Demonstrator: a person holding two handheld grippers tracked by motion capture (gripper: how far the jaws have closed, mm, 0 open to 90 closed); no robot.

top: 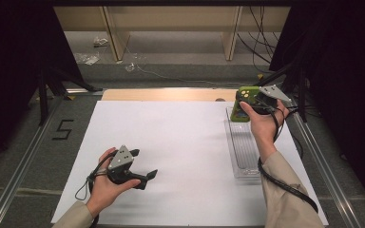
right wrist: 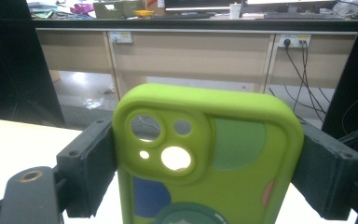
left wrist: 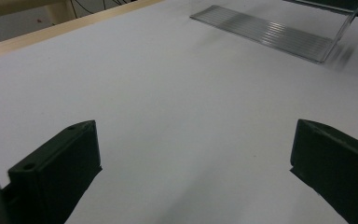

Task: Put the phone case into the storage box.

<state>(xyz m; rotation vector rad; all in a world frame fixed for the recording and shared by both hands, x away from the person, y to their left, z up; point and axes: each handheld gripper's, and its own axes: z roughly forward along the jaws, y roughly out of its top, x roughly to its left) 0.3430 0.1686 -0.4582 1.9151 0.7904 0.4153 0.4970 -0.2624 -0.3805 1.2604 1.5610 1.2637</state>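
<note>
**Right gripper holds a green phone case over the tray**

The left gripper [top: 142, 176] rests low at about seven o'clock on the white table [top: 171, 142], its jaws spread wide with nothing between them. Farther off, at about two o'clock, the right gripper [right wrist: 205, 163] clamps a green phone case [right wrist: 209, 154] by its sides, upright, above the far end of the clear plastic tray [top: 242, 156].

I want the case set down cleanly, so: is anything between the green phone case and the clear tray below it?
Nothing visible is. The right gripper holds the green phone case over the far end of the clear tray, which looks empty inside. The left gripper rests open on the white sheet, well away.
</note>
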